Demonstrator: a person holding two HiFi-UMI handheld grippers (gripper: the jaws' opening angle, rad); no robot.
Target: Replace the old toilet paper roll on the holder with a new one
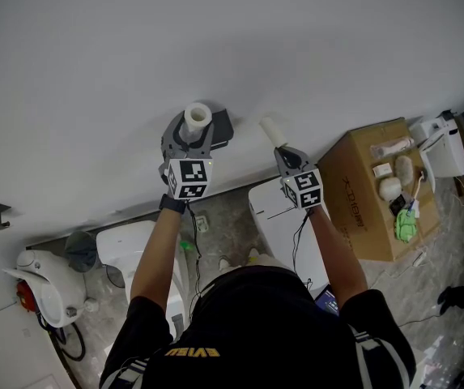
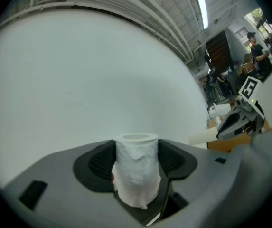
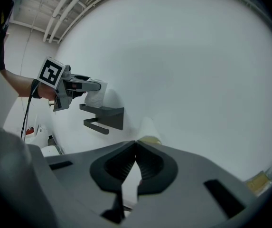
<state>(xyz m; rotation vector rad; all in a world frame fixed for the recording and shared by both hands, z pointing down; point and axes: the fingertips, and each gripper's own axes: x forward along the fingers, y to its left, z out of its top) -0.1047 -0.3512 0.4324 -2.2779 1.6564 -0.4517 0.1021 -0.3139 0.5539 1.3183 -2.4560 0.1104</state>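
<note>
Left gripper (image 1: 193,133): jaws set wide, pads pressed on either side of a white toilet paper roll (image 2: 136,171), close beside the dark wall holder (image 3: 103,116). Right gripper (image 3: 136,146): jaws together, pinching one end of a cream cardboard tube (image 1: 271,130) near the wall.

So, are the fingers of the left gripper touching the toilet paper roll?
Touching. The left gripper view shows the toilet paper roll between the left gripper, both fingers pressed against its sides.
</note>
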